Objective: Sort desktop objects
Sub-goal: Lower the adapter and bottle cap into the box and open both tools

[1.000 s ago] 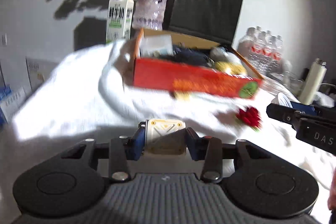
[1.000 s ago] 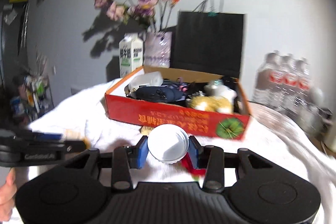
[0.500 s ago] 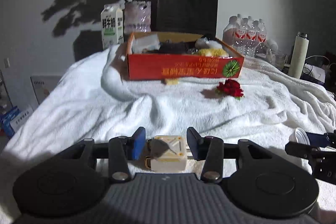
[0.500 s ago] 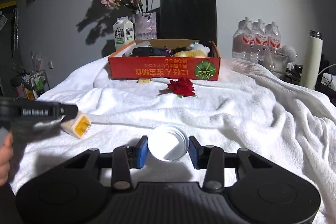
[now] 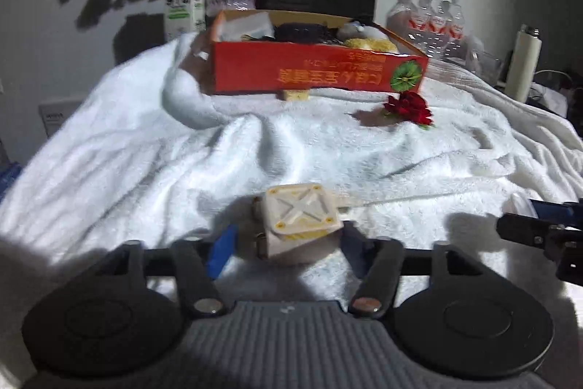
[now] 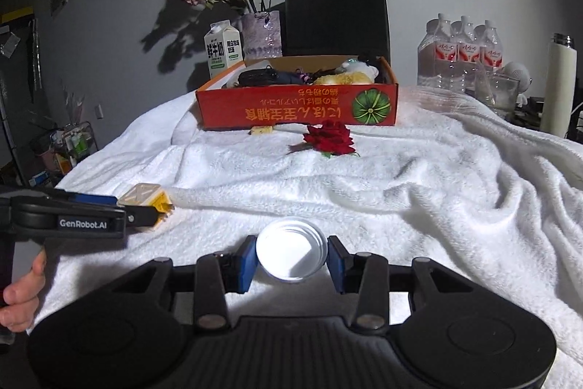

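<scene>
My left gripper (image 5: 288, 245) is open, its jaws spread wide around a cream square block with a yellow underside (image 5: 300, 217) that lies on the white towel (image 5: 145, 163). The block also shows in the right wrist view (image 6: 145, 201). My right gripper (image 6: 291, 259) has its pads against a white round lid (image 6: 290, 249) low over the towel. A red rose (image 6: 331, 141) and a small yellow piece (image 6: 261, 130) lie in front of the red cardboard box (image 6: 295, 106), which holds several objects.
Behind the box stand a milk carton (image 6: 223, 48), a vase of dried flowers (image 6: 261, 33) and a black paper bag (image 6: 335, 11). Water bottles (image 6: 461, 55) and a white flask (image 6: 557, 82) stand at the right. Shelving clutter (image 6: 69, 148) is at the left.
Both grippers pulled back from the box and came down to the near towel. My left gripper opened and let go of the cream block, which now lies on the towel. The right still holds the lid.
</scene>
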